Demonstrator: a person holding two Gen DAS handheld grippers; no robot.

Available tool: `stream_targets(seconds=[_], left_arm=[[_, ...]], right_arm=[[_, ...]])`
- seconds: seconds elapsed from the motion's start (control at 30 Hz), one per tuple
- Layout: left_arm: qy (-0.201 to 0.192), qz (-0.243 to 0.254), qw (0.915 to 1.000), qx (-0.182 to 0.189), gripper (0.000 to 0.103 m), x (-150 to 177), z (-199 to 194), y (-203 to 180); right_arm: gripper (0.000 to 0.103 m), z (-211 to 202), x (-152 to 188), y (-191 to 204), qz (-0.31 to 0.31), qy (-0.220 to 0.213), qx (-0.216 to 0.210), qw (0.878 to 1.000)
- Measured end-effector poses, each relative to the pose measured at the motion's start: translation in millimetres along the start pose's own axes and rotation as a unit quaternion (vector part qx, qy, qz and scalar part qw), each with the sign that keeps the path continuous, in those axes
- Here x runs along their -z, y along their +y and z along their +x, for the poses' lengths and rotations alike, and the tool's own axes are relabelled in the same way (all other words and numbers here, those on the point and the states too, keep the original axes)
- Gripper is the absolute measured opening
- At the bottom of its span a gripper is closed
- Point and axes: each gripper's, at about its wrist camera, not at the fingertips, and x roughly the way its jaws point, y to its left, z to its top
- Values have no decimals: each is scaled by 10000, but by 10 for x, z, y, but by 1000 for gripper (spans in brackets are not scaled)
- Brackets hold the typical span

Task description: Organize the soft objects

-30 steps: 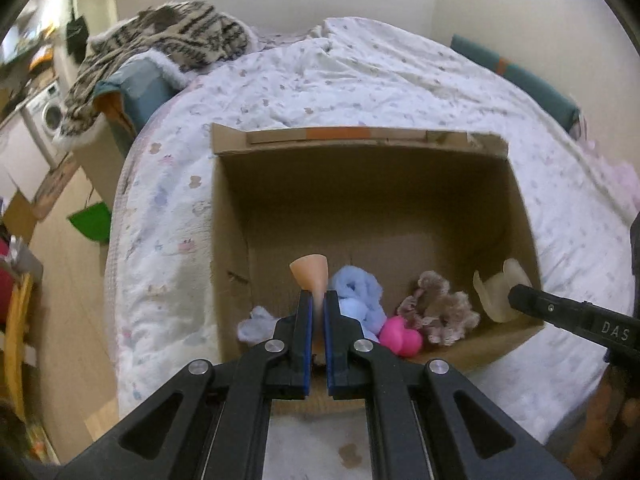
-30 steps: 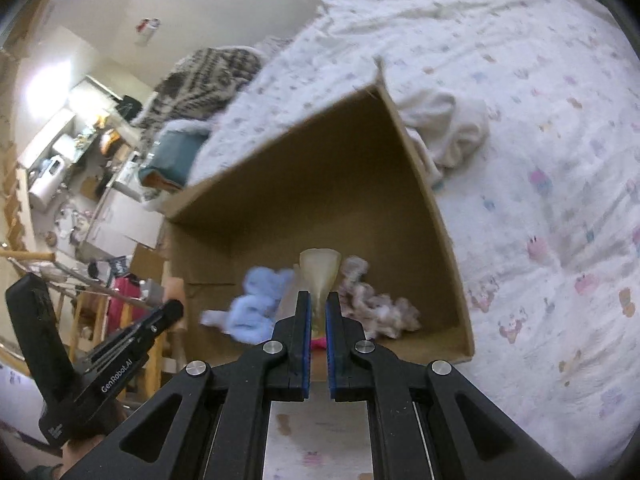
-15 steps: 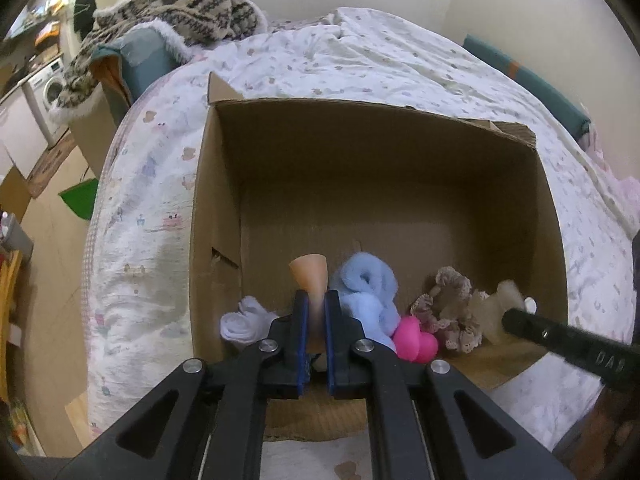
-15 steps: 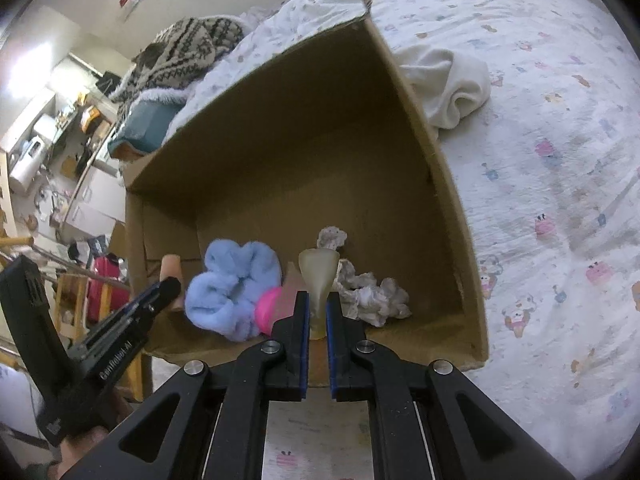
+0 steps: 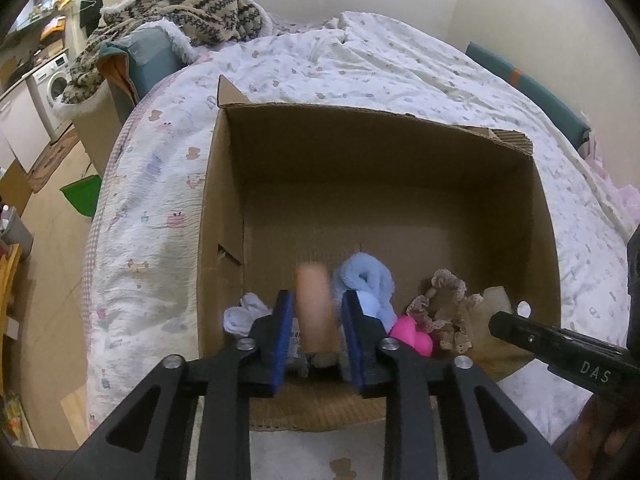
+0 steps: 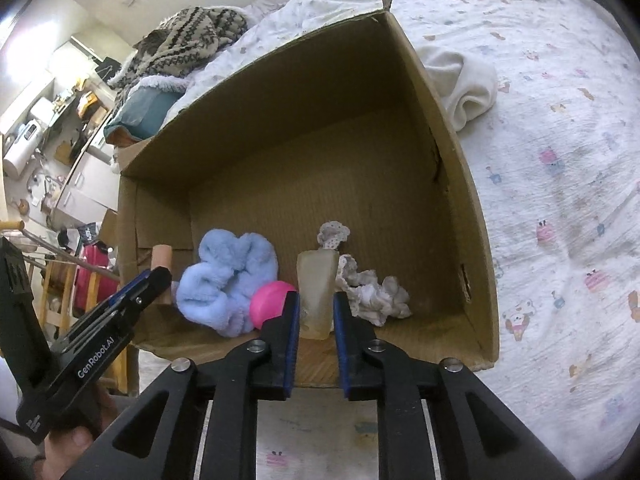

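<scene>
Both claws were spreading over the cardboard box [image 5: 224, 184] — the left gripper [image 5: 316, 332] apparently freeing a blurred peach piece [image 5: 314, 308], the right gripper [image 6: 316, 320] a translucent piece [image 6: 316, 292]; best to open fully before lifting clear.

Cardboard box [image 6: 460, 184], open-topped, on a bed. Along its near wall: white cloth [image 5: 244, 314]; peach sponge [image 5: 314, 304], blurred; blue fluffy scrunchie [image 6: 228, 276]; pink ball [image 6: 270, 304]; translucent beige sponge [image 6: 316, 292], upright; lace scrunchie [image 6: 372, 292].

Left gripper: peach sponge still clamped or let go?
Let go. The left gripper jaws are opening; its pads stand clear of the peach sponge, which is motion-blurred between them above the cardboard box floor.
</scene>
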Motion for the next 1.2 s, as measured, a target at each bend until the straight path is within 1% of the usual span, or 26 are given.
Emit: stream_targets(seconds=[0.03, 0.1, 0.13, 0.17, 0.2, 0.27, 0.33, 0.4, 0.47, 0.53, 0.63, 0.7, 0.87, 0.93, 1.0, 1.07, 1.13, 1.2], left_arm=[[-9, 6, 10000, 7, 30, 3, -14, -6], [-63, 26, 10000, 7, 46, 20, -58, -19], [-124, 35, 9999, 2, 50, 29, -94, -26], [-174, 43, 9998, -3, 55, 32, -126, -27], [-243, 47, 9997, 9, 57, 31, -172, -27], [-319, 59, 9995, -5, 61, 20, -258, -33], [-345, 26, 9994, -22, 62, -3, -339, -23], [-393, 9, 9991, -145, 62, -19, -454, -13], [-464, 50, 9988, -124, 62, -25, -566, 2], [-594, 113, 9982, 7, 62, 3, -697, 23], [-814, 251, 9962, -152, 62, 88, -897, 23], [-900, 183, 9956, -159, 62, 117, -987, 67], [-954, -44, 9954, -95, 62, 198, -1183, 186], [-960, -31, 9953, -126, 69, 263, -1247, 214], [-1079, 46, 9936, -322, 80, 354, -1334, 227], [-1211, 132, 9916, -425, 85, 415, -1423, 272], [-1223, 77, 9920, -320, 91, 459, -1493, 319], [-1205, 46, 9923, -269, 100, 531, -1527, 353]], right_arm=[[29, -11, -6, 0, 8, -28, 3, 10000], [35, -46, -8, 10, 19, -98, -54, 9999], [48, -67, -9, 16, 9, -135, -56, 9999], [67, -95, -9, 26, -8, -208, -24, 9998], [72, -144, -2, 33, -16, -356, 23, 9994], [73, -227, 7, 60, -60, -556, 95, 9984], [74, -289, 6, 89, -117, -615, 4, 9980], [79, -387, 20, 119, -121, -723, 83, 9973], [93, -535, 57, 151, -170, -995, 111, 9948], [100, -705, 95, 200, -287, -1261, 206, 9914], [100, -904, 176, 249, -377, -1544, 313, 9868], [103, -1031, 267, 245, -392, -1752, 385, 9830], [103, -1188, 445, 273, -472, -1994, 617, 9768], [103, -1232, 519, 295, -508, -2072, 677, 9746], [103, -1270, 598, 325, -575, -2121, 743, 9727], [103, -1291, 661, 362, -619, -2126, 742, 9723], [103, -1328, 723, 395, -617, -2161, 693, 9719], [103, -1359, 785, 421, -626, -2248, 725, 9697]])
